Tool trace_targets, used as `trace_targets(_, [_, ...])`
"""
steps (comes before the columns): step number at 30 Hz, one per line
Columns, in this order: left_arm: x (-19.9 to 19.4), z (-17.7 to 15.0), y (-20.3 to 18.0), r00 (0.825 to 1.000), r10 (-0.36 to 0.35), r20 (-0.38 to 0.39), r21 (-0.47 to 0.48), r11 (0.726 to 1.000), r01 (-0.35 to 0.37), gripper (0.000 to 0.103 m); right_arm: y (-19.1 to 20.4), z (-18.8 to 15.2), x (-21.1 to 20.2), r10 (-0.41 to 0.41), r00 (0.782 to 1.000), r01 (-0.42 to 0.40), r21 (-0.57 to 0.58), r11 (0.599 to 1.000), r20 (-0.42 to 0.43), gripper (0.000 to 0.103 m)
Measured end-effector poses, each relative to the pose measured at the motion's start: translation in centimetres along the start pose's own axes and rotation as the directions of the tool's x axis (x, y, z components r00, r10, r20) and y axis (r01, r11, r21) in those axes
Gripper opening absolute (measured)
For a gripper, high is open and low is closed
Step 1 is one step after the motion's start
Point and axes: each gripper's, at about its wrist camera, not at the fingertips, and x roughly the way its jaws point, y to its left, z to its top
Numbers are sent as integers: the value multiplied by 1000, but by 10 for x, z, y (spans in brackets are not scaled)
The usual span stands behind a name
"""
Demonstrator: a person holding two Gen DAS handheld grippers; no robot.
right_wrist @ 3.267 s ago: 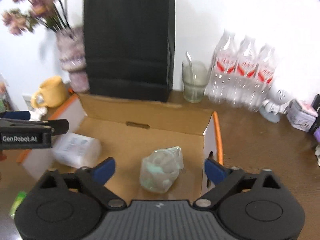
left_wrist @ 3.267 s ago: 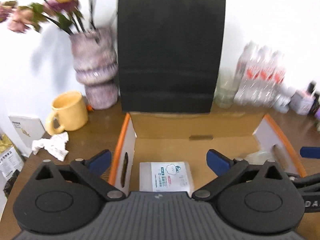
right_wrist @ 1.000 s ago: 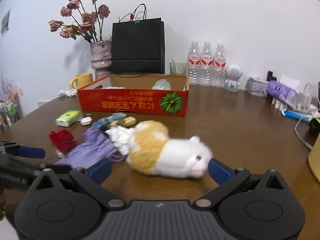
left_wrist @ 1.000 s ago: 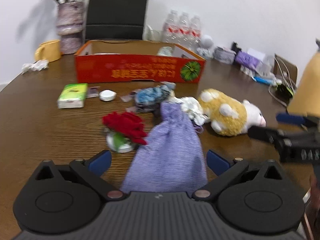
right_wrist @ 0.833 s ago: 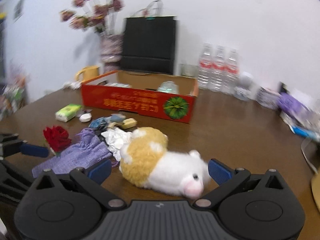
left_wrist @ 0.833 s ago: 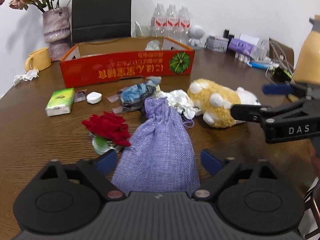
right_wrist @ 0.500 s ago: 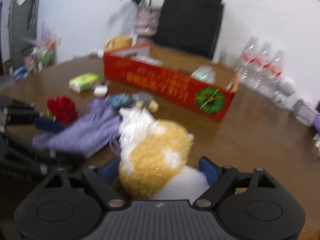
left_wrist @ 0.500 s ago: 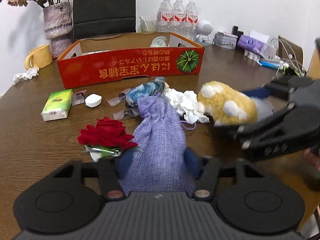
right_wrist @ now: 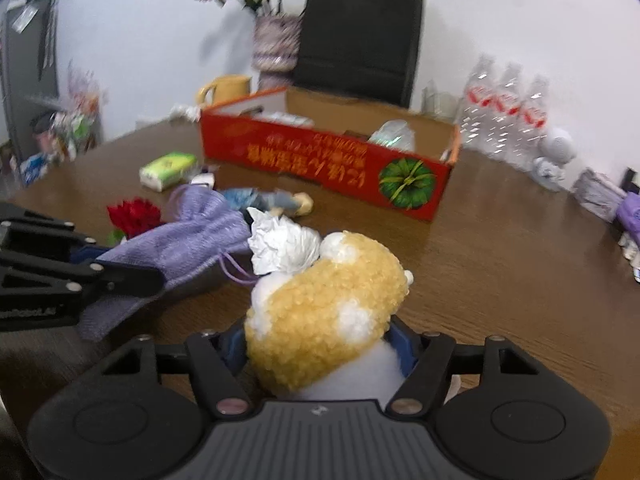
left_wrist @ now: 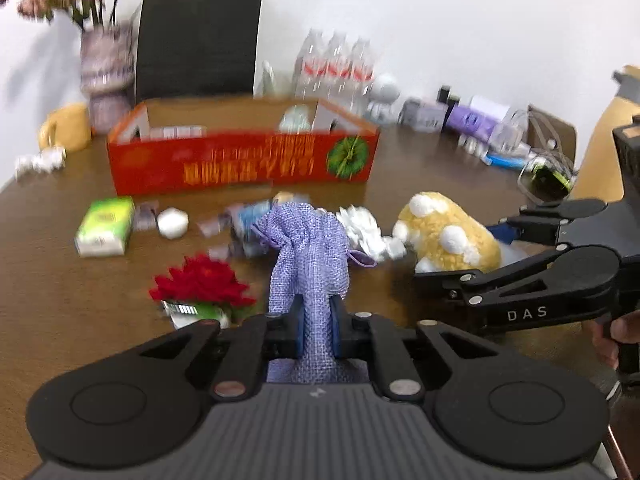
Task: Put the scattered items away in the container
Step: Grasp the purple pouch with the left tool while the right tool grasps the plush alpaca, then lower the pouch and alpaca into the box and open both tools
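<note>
A lilac drawstring pouch [left_wrist: 308,248] lies on the brown table, and my left gripper [left_wrist: 316,328] is shut on its near end, bunching the cloth between the blue pads. A yellow and white plush toy [right_wrist: 324,312] fills my right gripper [right_wrist: 318,344]. The right jaws are closing, and their pads touch both flanks of the toy. From the left wrist view, the right gripper [left_wrist: 460,248] straddles the plush toy [left_wrist: 444,232] from the right. The red cardboard box [left_wrist: 240,164] stands open behind the scattered items, with a few things inside.
A red rose [left_wrist: 204,284], green tissue pack [left_wrist: 106,226], small white disc [left_wrist: 172,222], blue wrapped item [right_wrist: 260,200] and crumpled white paper [right_wrist: 284,244] lie around the pouch. Behind the box stand a black bag [right_wrist: 360,36], vase [right_wrist: 276,44], yellow mug [right_wrist: 224,88] and water bottles [right_wrist: 504,116].
Both grippers went from wide open to closed in. The left one clamped the pouch's near end. The right one swung in around the plush toy, which now sits between its pads.
</note>
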Motion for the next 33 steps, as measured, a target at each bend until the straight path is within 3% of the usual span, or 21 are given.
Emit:
trace_targets(4, [-19,8,5,998,-21,61,-3,1000,21,12,1,6,-22,-23,997,20,32,999,68,65])
trace_targets(10, [-31,32,24,994,-63,85,-53,996,67,12,2,30,-32,-33,992,29,34,999,123,65])
trace_targets(13, [-31,59,45,992,-83,96,-102,990,92,12,-2,55,-28,-30,988,26,30,999,150,65])
trace_targets(17, [-19,115,69,990,-27,136,-112,993,43,12,-7,104,-9,-62,980,60,17,998,191,65])
trace_targets(24, [65,211,101,993,80,83,-123,990,-70,13,-27,202,72,-93,980,94,-1,996,174,65])
trace_targets(28, [133,230,126,994,110,-17,-155,982,-112,13,-36,229,136,-80,992,82,-12,997,100,66])
trace_targets(33, [198,235,149,981,136,-140,-147,977,-156,13,-47,244,213,-85,996,84,-17,996,-27,66])
